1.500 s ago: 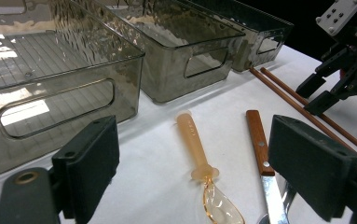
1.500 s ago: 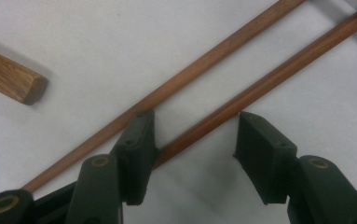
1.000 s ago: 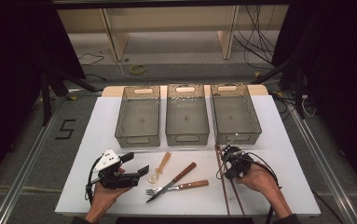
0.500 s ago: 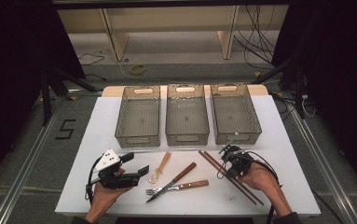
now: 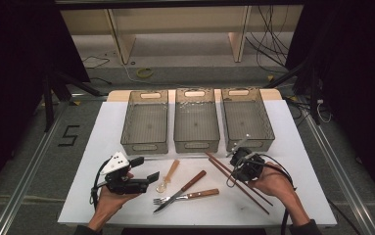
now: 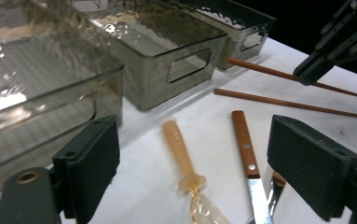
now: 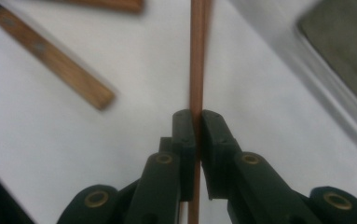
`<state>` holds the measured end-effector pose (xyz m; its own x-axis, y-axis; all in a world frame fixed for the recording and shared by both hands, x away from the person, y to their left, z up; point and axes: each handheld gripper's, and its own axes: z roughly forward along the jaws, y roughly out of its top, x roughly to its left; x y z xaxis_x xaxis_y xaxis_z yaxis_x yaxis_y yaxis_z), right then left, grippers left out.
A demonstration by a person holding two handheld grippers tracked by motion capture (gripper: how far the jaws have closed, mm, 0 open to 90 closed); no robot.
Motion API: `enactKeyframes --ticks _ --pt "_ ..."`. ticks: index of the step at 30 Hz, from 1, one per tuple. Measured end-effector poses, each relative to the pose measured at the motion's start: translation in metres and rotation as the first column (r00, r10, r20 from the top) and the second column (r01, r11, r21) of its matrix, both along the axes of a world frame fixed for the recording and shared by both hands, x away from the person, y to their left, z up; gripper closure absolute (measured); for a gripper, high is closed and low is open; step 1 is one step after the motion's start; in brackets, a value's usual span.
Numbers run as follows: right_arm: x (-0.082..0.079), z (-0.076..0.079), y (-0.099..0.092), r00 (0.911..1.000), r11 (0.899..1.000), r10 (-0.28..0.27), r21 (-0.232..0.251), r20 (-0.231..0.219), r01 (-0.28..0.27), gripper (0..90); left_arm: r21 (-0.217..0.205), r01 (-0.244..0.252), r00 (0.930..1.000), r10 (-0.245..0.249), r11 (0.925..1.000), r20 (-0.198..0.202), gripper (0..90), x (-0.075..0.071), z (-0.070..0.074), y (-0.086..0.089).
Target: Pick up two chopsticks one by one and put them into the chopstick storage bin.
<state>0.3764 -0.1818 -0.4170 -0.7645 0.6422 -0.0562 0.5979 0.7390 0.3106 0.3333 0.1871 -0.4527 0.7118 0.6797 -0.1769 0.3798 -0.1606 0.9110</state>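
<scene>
- Right gripper view: right gripper (image 7: 197,122) pinches one chopstick (image 7: 197,60), its jaws having just closed on the stick.
- High view: chopsticks (image 5: 224,171) lie slanted on the white table (image 5: 297,161), in front of the right bin (image 5: 246,117).
- Left gripper (image 5: 143,171) is spread, holding nothing, beside the spoon (image 5: 168,176), knife (image 5: 182,188) and fork (image 5: 190,197).

left gripper (image 5: 143,177): black, grey plate | right gripper (image 7: 197,140): black, brass screws
</scene>
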Motion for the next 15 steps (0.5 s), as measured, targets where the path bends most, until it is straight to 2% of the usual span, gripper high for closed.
enactKeyframes --ticks 2,5,8,10,11,14,15 --pt "-0.005 0.005 0.012 0.9985 0.999 0.053 0.006 0.013 -0.053 85.1 0.025 0.037 0.9993 -0.037 0.9990 -0.001 16.3 0.003 0.006 -0.006" --pt "-0.013 0.010 0.028 0.9909 0.991 0.133 0.008 0.022 -0.133 85.1 0.061 0.088 0.9961 -0.087 0.9943 -0.014 16.4 0.011 0.013 -0.018" --pt "-0.019 0.012 0.042 0.9804 0.981 0.195 0.009 0.024 -0.196 85.1 0.116 0.155 0.9879 -0.152 0.9812 -0.033 16.4 0.016 0.018 -0.033" --pt "-0.022 0.012 0.049 0.9716 0.972 0.235 0.001 0.023 -0.235 85.1 0.165 0.189 0.9820 -0.186 0.9680 -0.033 16.4 0.017 0.020 -0.042" --pt "-0.024 0.012 0.052 0.9674 0.968 0.252 0.003 0.026 -0.252 85.1 0.191 0.210 0.9777 -0.207 0.9588 -0.034 17.0 0.018 0.021 -0.046" --pt "-0.029 0.011 0.061 0.9528 0.953 0.302 -0.003 0.028 -0.302 85.0 0.251 0.272 0.9617 -0.271 0.9289 -0.039 19.0 0.017 0.025 -0.058" --pt "-0.031 0.012 0.063 0.9480 0.948 0.317 -0.004 0.029 -0.317 85.1 0.277 0.293 0.9551 -0.293 0.9150 -0.042 18.8 0.016 0.026 -0.061"
